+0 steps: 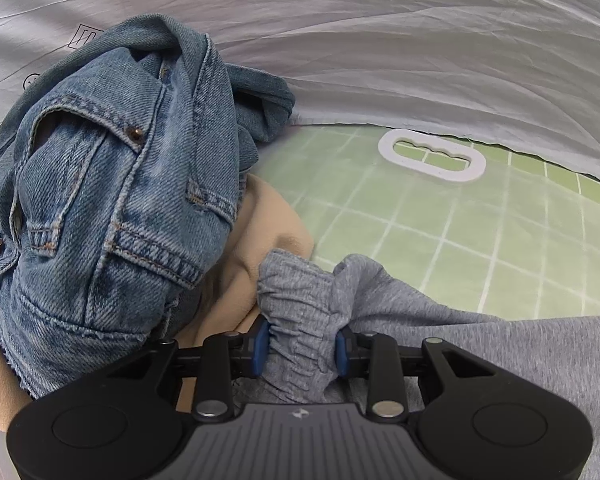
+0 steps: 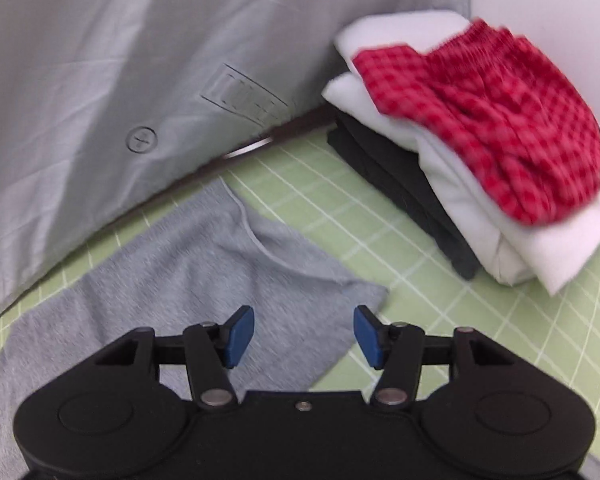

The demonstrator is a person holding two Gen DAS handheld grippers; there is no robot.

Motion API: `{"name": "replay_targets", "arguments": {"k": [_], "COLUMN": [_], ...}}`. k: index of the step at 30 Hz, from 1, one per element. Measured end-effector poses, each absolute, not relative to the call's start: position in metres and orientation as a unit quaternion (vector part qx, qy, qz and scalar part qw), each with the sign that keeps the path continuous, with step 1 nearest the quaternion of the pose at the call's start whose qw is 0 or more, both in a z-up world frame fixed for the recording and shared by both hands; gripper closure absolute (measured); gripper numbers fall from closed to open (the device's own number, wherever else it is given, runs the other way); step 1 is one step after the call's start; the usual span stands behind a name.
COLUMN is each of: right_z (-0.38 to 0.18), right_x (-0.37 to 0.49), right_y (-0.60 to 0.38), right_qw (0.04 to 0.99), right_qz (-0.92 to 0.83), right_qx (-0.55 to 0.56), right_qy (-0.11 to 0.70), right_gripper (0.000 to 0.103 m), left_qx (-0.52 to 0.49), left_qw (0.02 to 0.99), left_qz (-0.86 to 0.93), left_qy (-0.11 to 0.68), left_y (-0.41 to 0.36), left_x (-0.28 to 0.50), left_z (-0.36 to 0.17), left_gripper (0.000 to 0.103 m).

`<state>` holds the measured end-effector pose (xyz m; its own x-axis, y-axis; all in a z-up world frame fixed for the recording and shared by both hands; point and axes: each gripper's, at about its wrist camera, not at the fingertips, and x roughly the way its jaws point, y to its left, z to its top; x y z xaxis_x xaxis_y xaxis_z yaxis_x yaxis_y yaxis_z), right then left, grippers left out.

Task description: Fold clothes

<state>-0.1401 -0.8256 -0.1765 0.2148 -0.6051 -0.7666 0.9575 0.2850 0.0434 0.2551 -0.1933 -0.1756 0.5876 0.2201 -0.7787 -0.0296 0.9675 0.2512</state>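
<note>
A grey knit garment (image 1: 440, 320) lies across the green grid mat (image 1: 440, 216). My left gripper (image 1: 302, 346) is shut on its gathered elastic waistband (image 1: 300, 300), with the blue pads pressing the bunched fabric from both sides. In the right wrist view the same grey garment (image 2: 188, 280) lies flat on the mat (image 2: 440, 320), one hemmed end pointing right. My right gripper (image 2: 304, 336) hovers over that end with its blue pads apart and nothing between them.
A crumpled denim jacket (image 1: 112, 184) sits on a tan garment (image 1: 268, 224) at the left. A white oval ring (image 1: 432, 156) lies on the mat. A folded stack (image 2: 480, 184) of black, white and red-checked clothes stands at the right. Pale grey sheeting (image 2: 100, 80) rises behind.
</note>
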Motion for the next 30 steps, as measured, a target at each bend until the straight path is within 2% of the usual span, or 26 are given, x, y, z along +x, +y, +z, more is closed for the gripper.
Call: {"name": "replay_targets", "arguments": {"k": [4,7,8,10,12,13,19,24,27,28,30], "right_z": [-0.198,-0.205,-0.207,-0.207,-0.207,-0.207,-0.197,-0.201,-0.206,-0.207,-0.205], "right_x": [-0.15,-0.144,-0.142,-0.137,-0.134,-0.132,-0.142,-0.171,-0.17,-0.169,-0.168], "right_y": [-0.834,-0.834,-0.834,-0.836,-0.839,-0.841,-0.857,-0.873,-0.869,-0.868,-0.865], "right_qw": [0.7,0.698,0.698,0.703,0.709,0.713,0.71,0.693,0.693,0.692,0.686], "right_qz": [-0.556,-0.562,-0.564,-0.563,-0.557,-0.549,-0.565,-0.574,-0.573,-0.574,-0.582], "right_qx": [0.316,0.308,0.305,0.29,0.279,0.277,0.211,0.256,0.235,0.229,0.221], "right_qy": [0.32,0.319,0.319,0.324,0.329,0.336,0.363,0.353,0.369,0.374,0.376], "right_gripper": [0.047,0.047,0.05,0.063,0.096,0.1,0.101,0.101,0.099,0.098,0.081], "left_qx": [0.115,0.122,0.124,0.125,0.127,0.13,0.146,0.153,0.156,0.157,0.152], "left_qw": [0.882,0.881,0.881,0.881,0.881,0.881,0.88,0.881,0.879,0.878,0.877], "left_qz": [0.07,0.07,0.071,0.072,0.074,0.074,0.074,0.074,0.078,0.079,0.08], "left_qy": [0.452,0.452,0.452,0.451,0.45,0.45,0.446,0.442,0.444,0.445,0.45], "left_y": [-0.194,-0.196,-0.196,-0.196,-0.197,-0.197,-0.2,-0.201,-0.203,-0.203,-0.202], "left_x": [0.256,0.255,0.255,0.254,0.254,0.254,0.253,0.252,0.253,0.253,0.255], "left_z": [-0.175,-0.175,-0.175,-0.175,-0.175,-0.175,-0.176,-0.176,-0.176,-0.175,-0.174], "left_gripper": [0.068,0.068,0.068,0.068,0.068,0.068,0.068,0.068,0.067,0.067,0.061]}}
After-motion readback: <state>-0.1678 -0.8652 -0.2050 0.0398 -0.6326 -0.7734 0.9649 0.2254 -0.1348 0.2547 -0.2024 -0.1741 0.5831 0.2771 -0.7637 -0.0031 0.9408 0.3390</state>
